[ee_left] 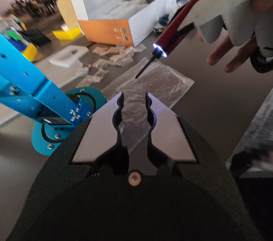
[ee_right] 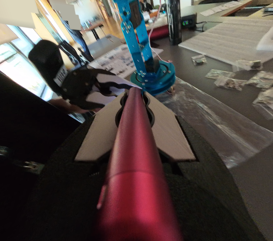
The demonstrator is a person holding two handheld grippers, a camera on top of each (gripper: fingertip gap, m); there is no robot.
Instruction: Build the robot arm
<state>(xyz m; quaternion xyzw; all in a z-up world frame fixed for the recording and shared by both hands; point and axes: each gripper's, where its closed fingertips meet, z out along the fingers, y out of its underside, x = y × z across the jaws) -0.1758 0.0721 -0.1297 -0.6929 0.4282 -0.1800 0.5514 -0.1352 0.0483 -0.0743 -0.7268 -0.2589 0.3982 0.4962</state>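
Note:
My left gripper (ee_left: 134, 95) is open and empty, held low over a clear plastic bag (ee_left: 155, 86) on the dark table. A blue metal arm kit on a round base (ee_left: 48, 135) stands just left of it. My right gripper (ee_right: 135, 93) is shut on a red electric screwdriver (ee_right: 133, 152). In the left wrist view the screwdriver (ee_left: 174, 30) comes in from the upper right with its tip light on and its bit over the bag. In the right wrist view the screwdriver points at the blue base (ee_right: 155, 80); the left gripper (ee_right: 82, 86) shows at the left.
Small bags of screws (ee_left: 103, 64) lie beyond the plastic bag, with an orange-and-white box (ee_left: 118, 31) and yellow bins (ee_left: 68, 34) behind. A gloved hand (ee_left: 230, 50) shows at the right. A black cylinder (ee_right: 174, 18) and printed sheets (ee_right: 115, 62) lie past the blue arm. Across from one pair of fingers to the other is roughly 8 cm.

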